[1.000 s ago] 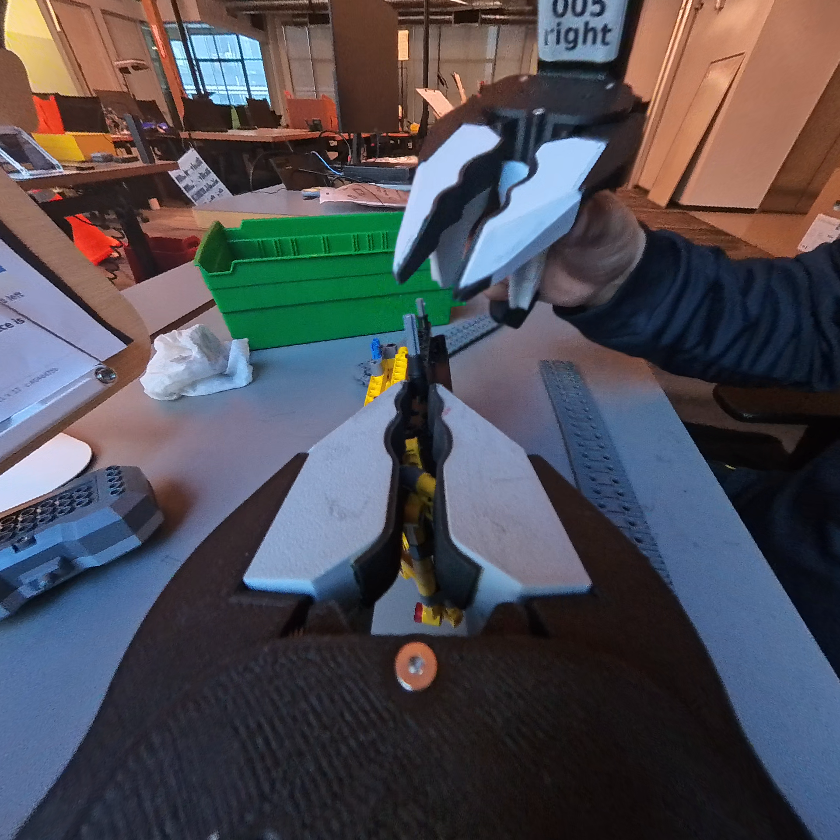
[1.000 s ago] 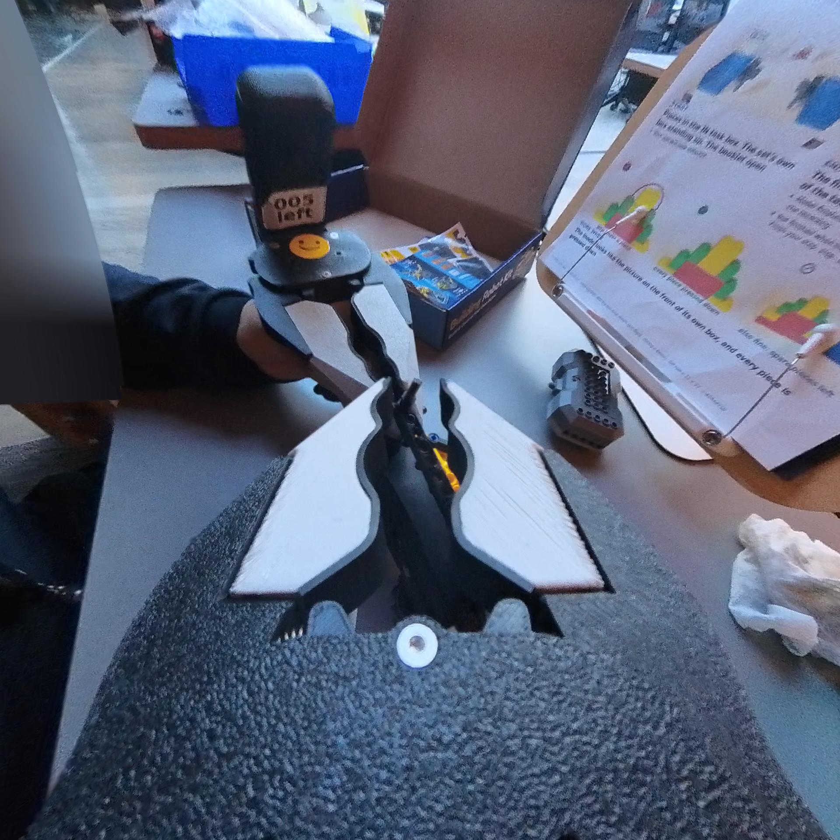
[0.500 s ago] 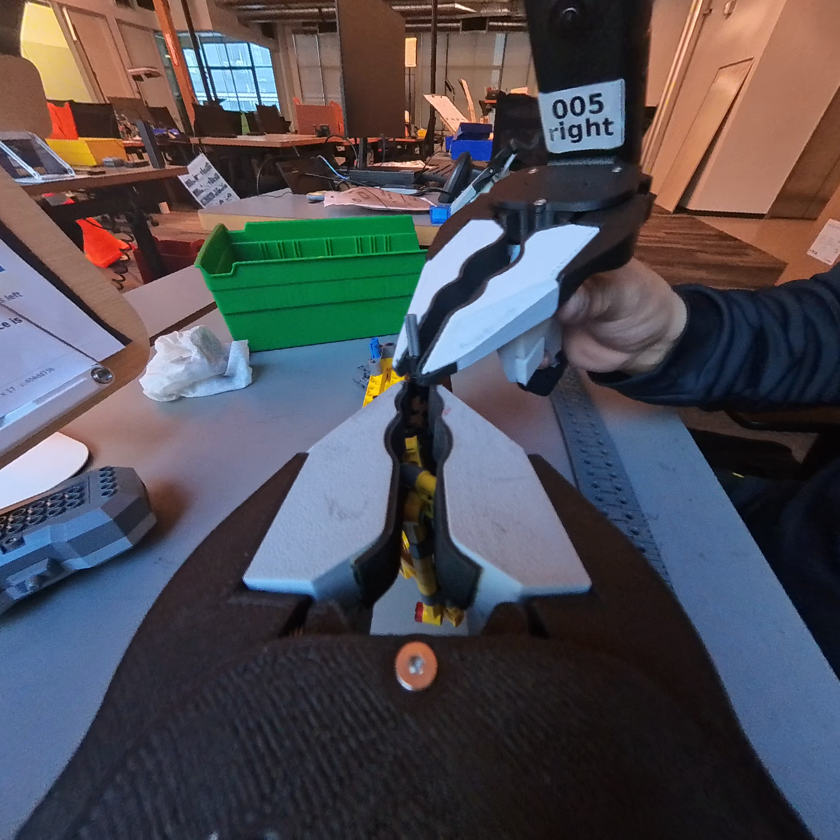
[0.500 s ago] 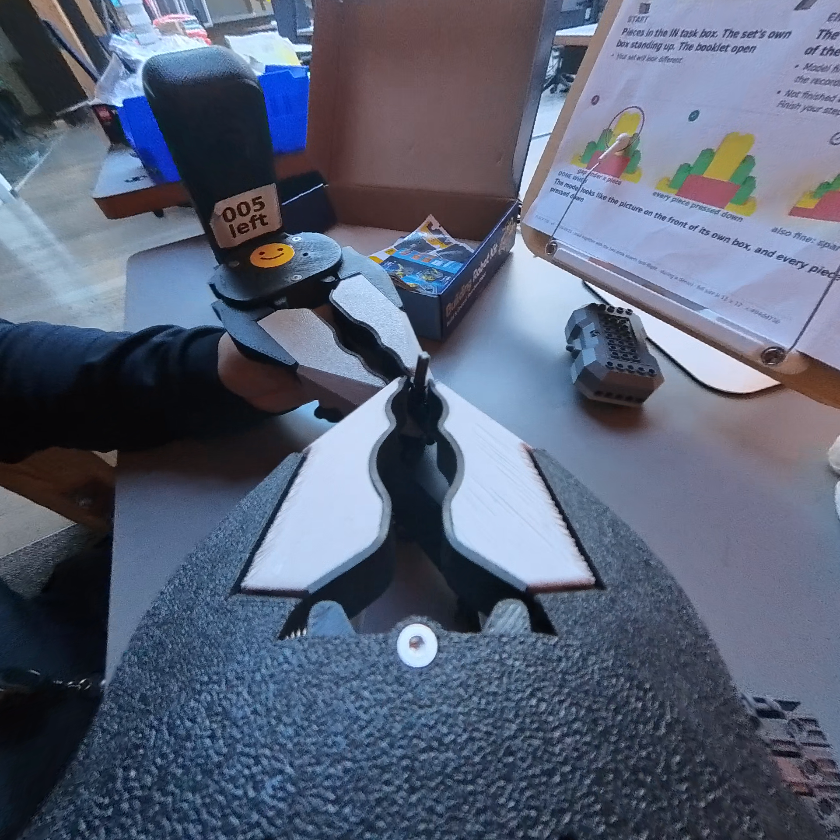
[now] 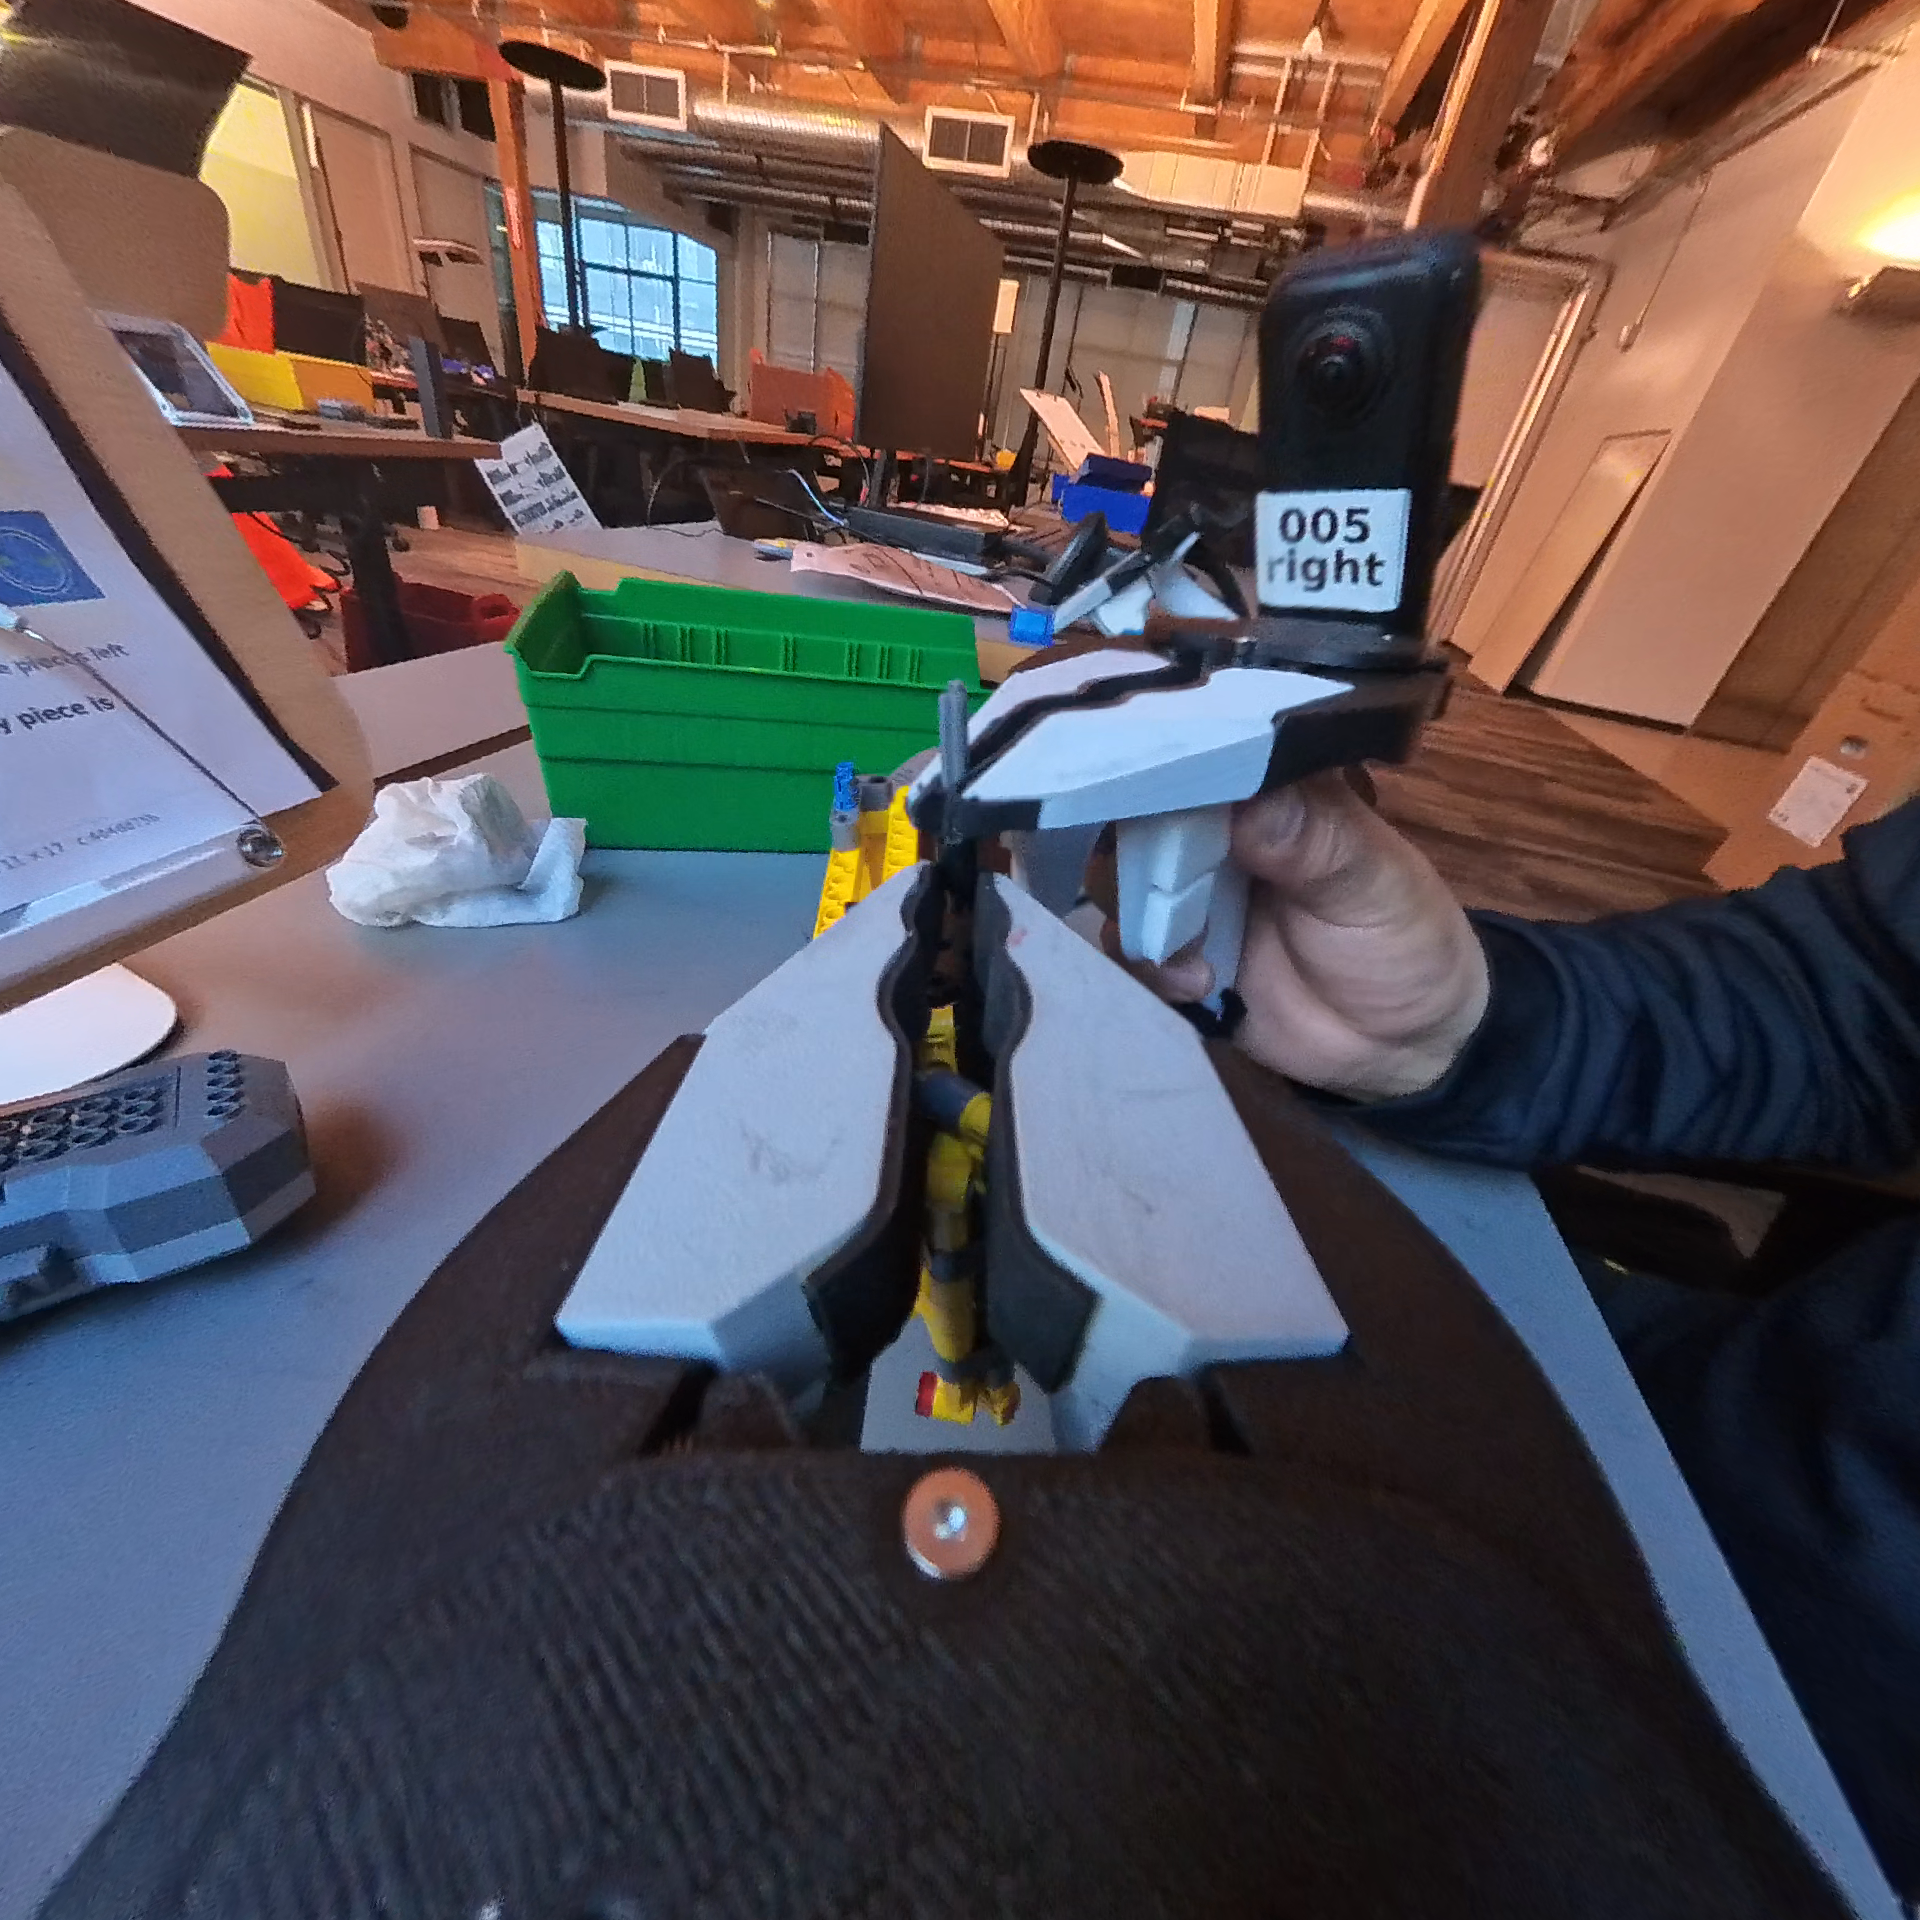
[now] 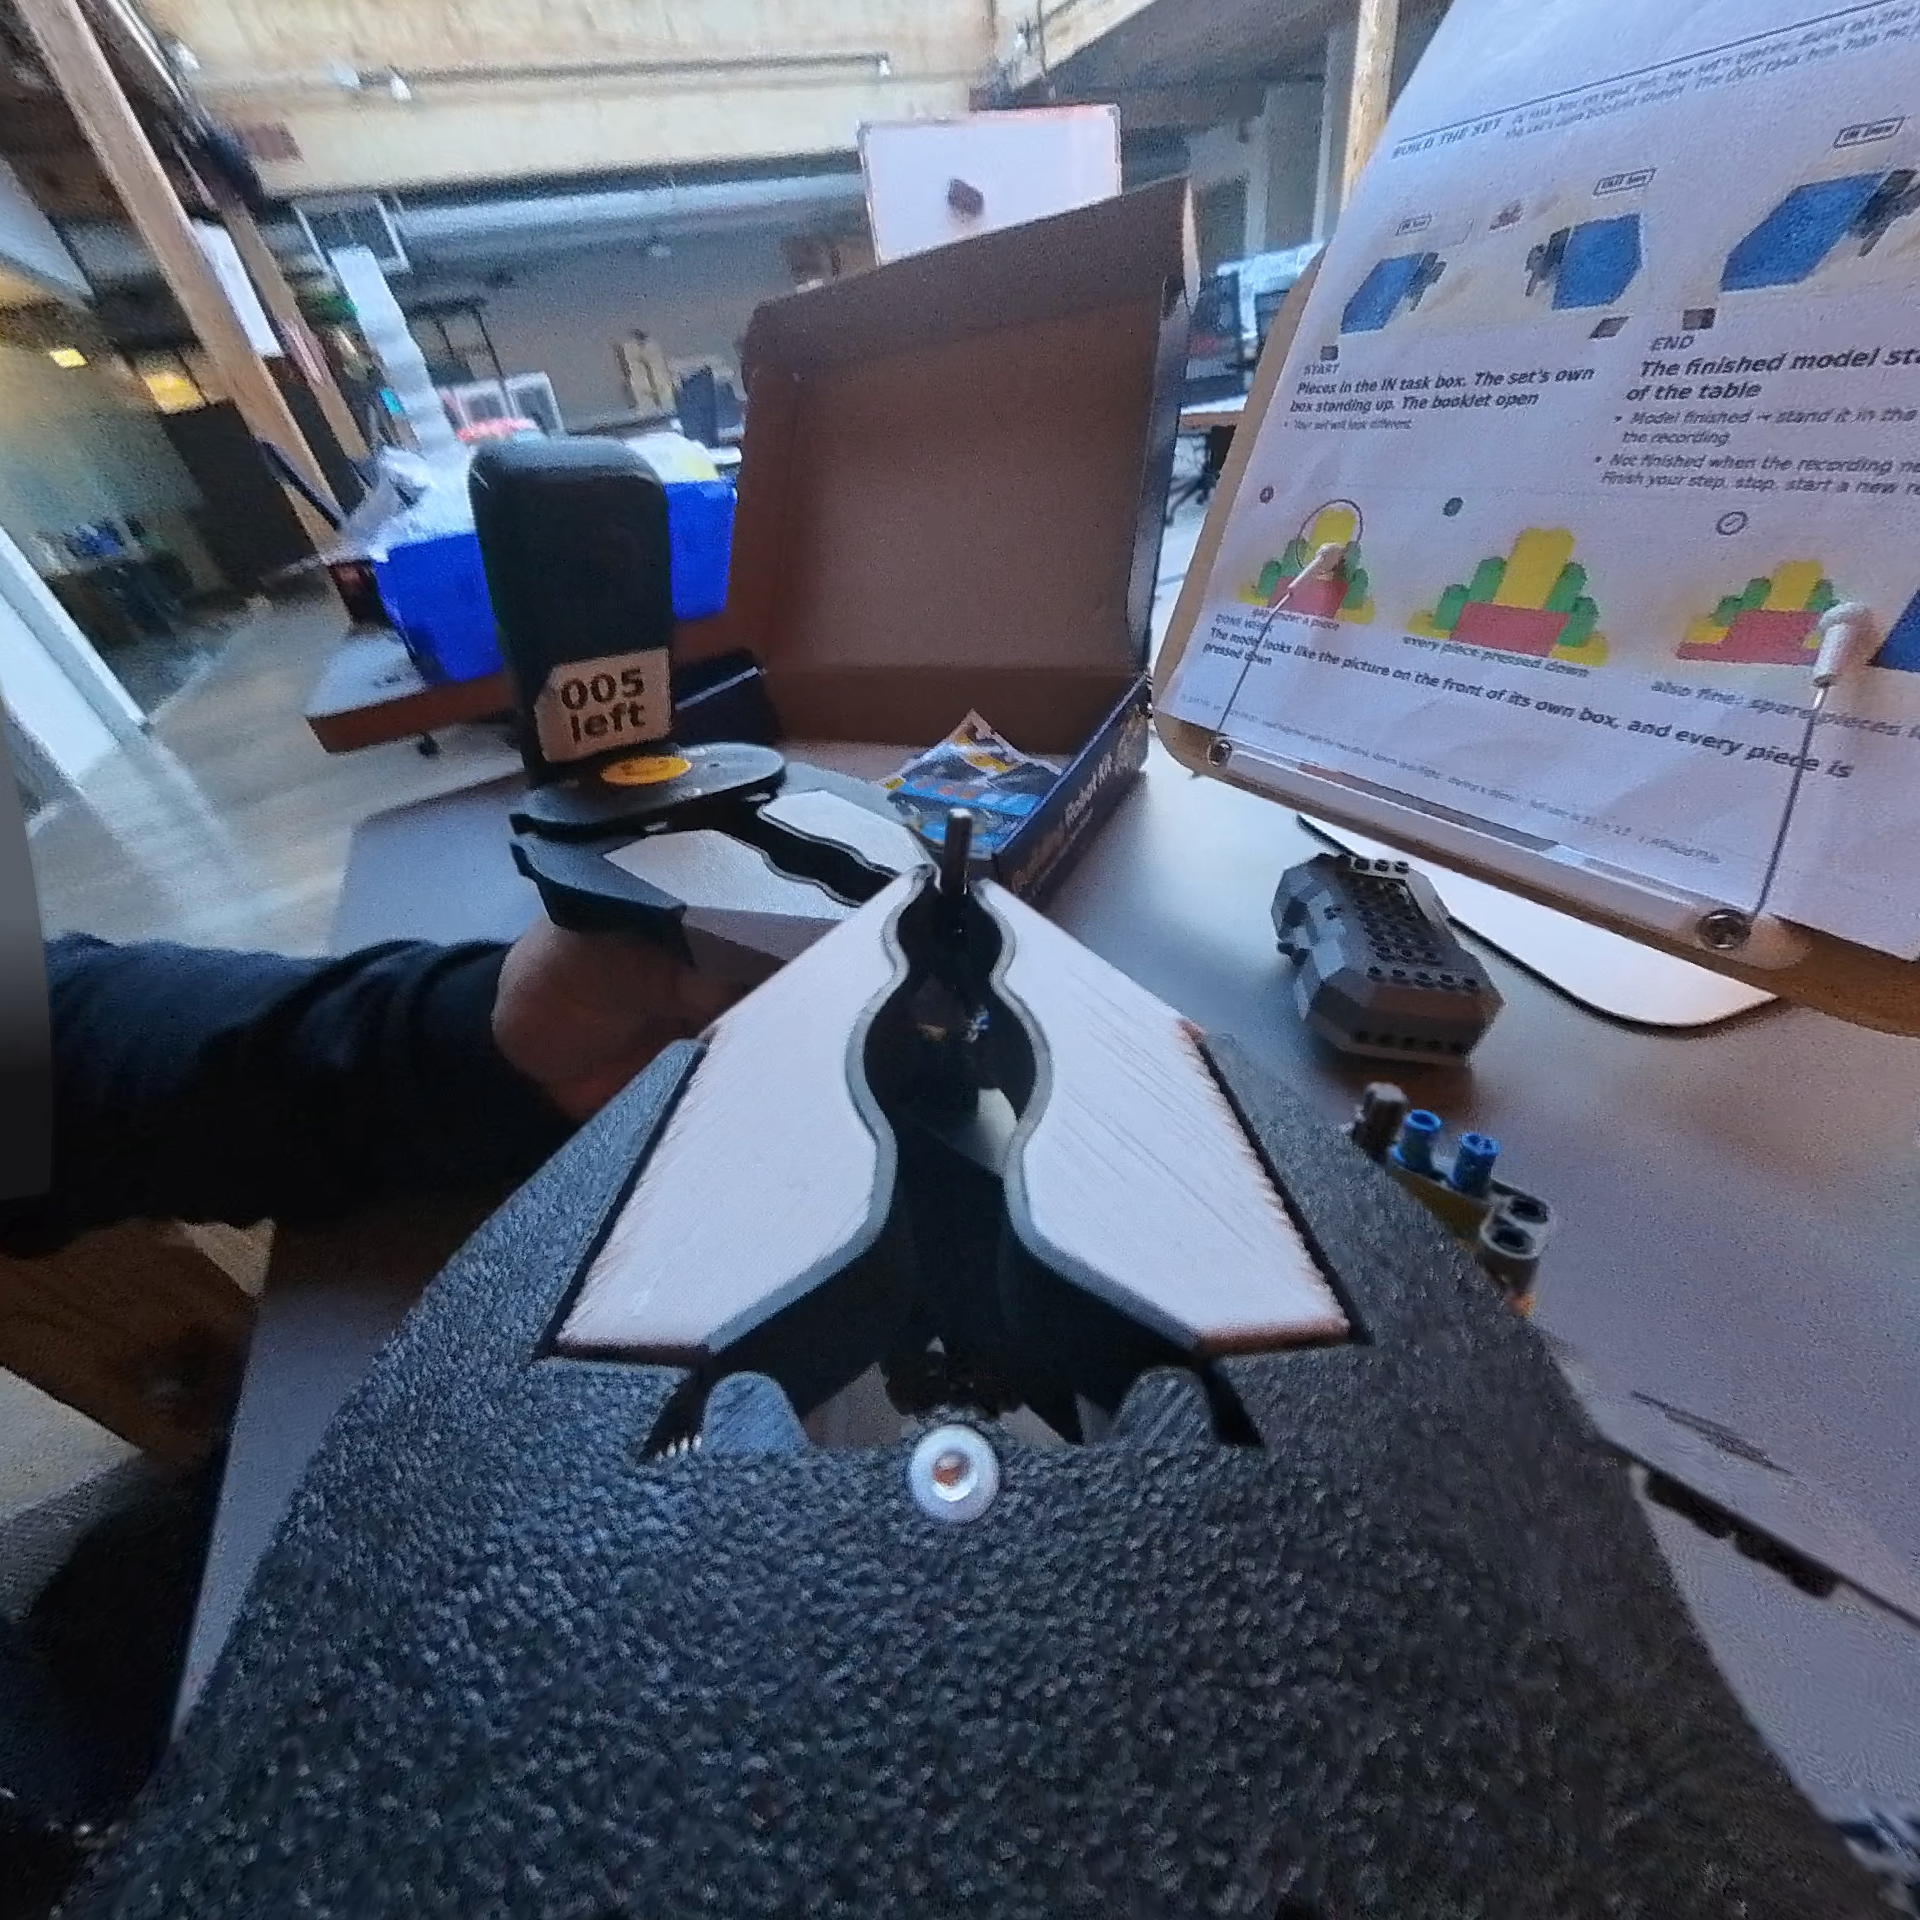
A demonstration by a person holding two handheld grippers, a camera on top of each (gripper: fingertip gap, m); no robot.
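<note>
Yellow brick assembly sits clamped between the closed left gripper fingers above the grey table; right gripper pinches a thin grey axle at its tips, closed on it, touching the assembly's top; risk: the thin axle twists or slips if misaligned; only the right view shows the open cardboard box; only the left shows the green bin.

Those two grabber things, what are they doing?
A person holds one in each hand. The left gripper is shut on a yellow brick model. The right gripper is shut on a thin dark rod and meets the model's top end, tip to tip. Nearby on the grey table sit a green bin, a crumpled tissue and a grey block.
</note>
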